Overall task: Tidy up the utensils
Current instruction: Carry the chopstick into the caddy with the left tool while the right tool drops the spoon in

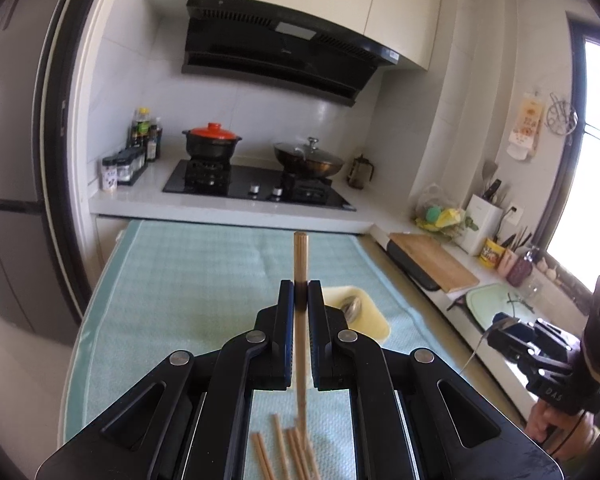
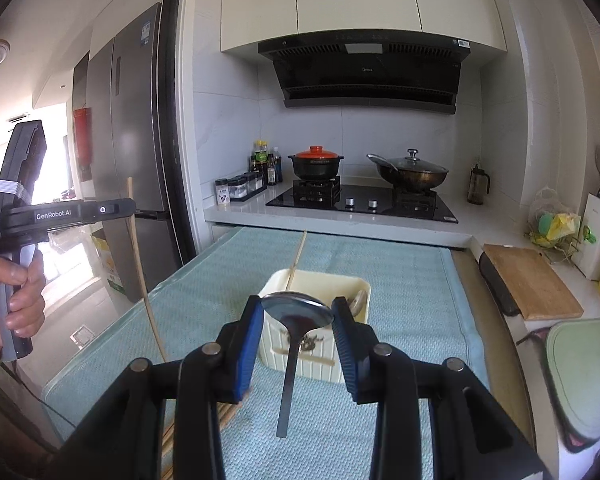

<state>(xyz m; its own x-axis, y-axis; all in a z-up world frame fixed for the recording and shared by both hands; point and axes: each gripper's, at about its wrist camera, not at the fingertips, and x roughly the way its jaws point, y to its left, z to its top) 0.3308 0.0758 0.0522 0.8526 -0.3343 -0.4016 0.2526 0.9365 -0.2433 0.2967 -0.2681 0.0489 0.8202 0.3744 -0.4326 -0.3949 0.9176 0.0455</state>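
- A cream bin (image 2: 342, 364) sits on the blue towel (image 2: 412, 276). 1 chopstick (image 2: 296, 260) leans in it, and spoons (image 2: 358, 300) lie inside.
- More chopsticks (image 1: 288, 452) lie flat on the towel below the left gripper (image 1: 301, 300).
- The left gripper squeezes 1 chopstick (image 1: 300, 256) that stands straight up.
- The right gripper (image 2: 298, 316) holds a metal spoon (image 2: 298, 312) by its bowl. The handle hangs down, just in front of the bin.

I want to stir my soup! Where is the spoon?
In the right wrist view, the spoon is held between the right gripper fingers, above the cream utensil box on the blue towel.
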